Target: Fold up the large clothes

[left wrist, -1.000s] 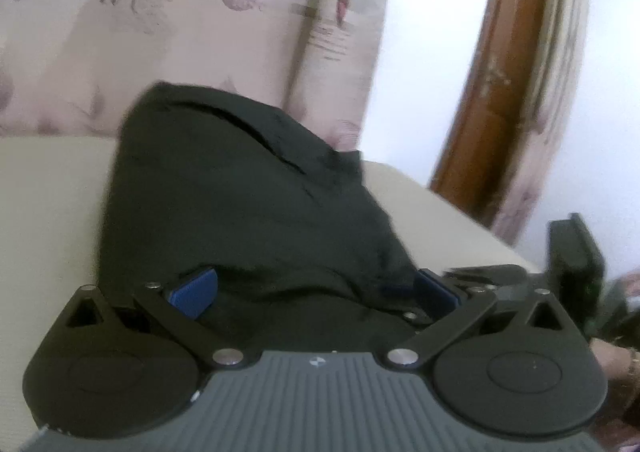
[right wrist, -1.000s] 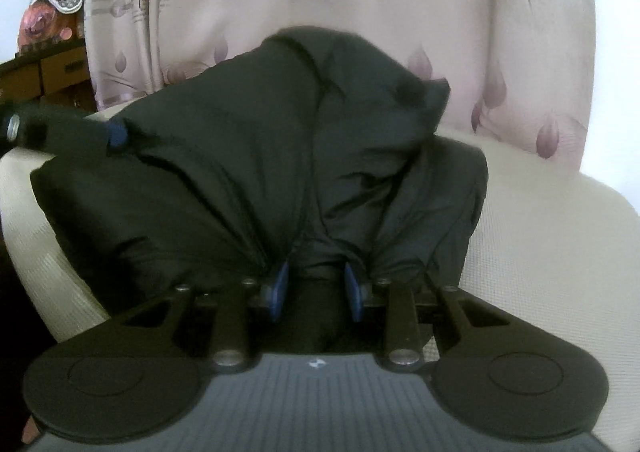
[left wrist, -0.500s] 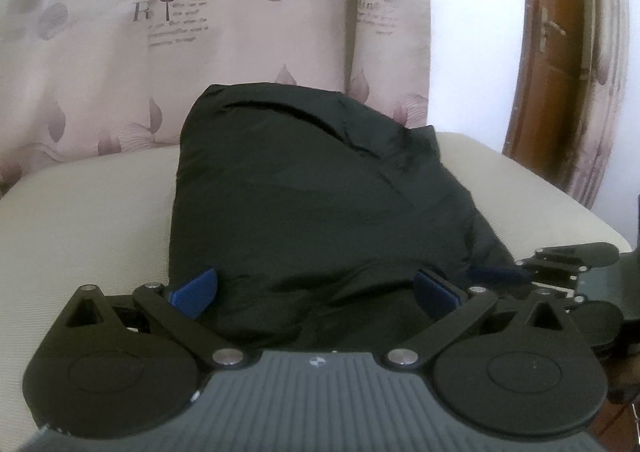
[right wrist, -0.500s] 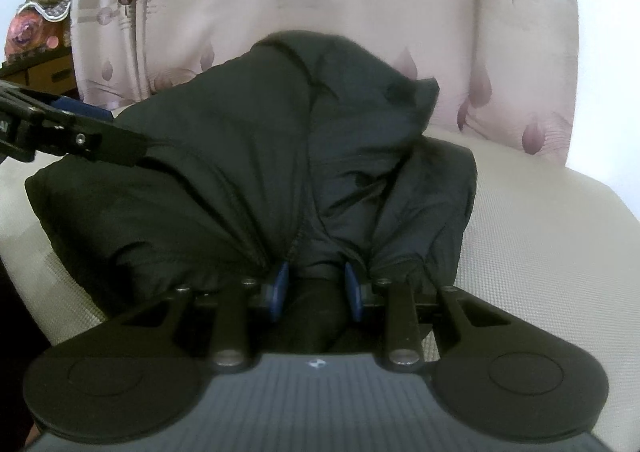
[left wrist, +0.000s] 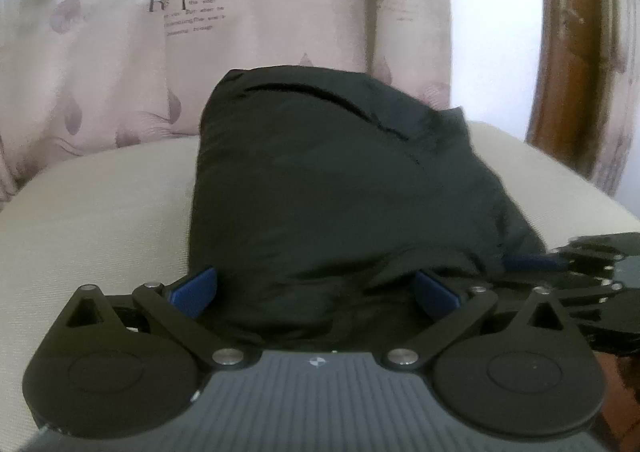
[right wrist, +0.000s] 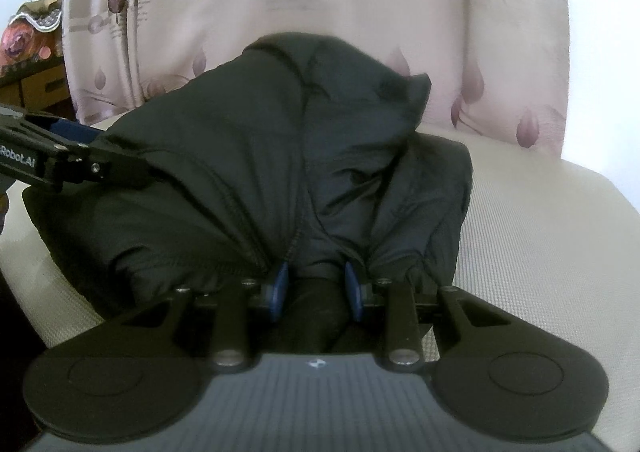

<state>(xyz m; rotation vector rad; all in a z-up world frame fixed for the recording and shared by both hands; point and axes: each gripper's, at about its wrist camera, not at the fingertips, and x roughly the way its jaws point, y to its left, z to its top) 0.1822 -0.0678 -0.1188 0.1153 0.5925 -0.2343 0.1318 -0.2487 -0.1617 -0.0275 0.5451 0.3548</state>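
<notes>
A black padded jacket [left wrist: 340, 191] lies bunched in a folded heap on a cream cushioned surface [left wrist: 100, 203]. My left gripper [left wrist: 312, 288] is open, its blue pads spread wide around the jacket's near edge. My right gripper [right wrist: 316, 286] is shut on a gathered bunch of the black jacket [right wrist: 280, 155] between its blue pads. The right gripper shows in the left wrist view [left wrist: 580, 264] at the jacket's right side. The left gripper shows in the right wrist view [right wrist: 60, 159] at the jacket's left side.
A pale curtain with purple leaf prints [left wrist: 192, 31] hangs close behind the cushion. A brown wooden door frame [left wrist: 568, 51] stands at the right. A wooden cabinet with a covered object [right wrist: 28, 51] is at the far left.
The left gripper has swung left and squared up to the jacket, still open. The right gripper has stayed shut on the jacket and barely moved.
</notes>
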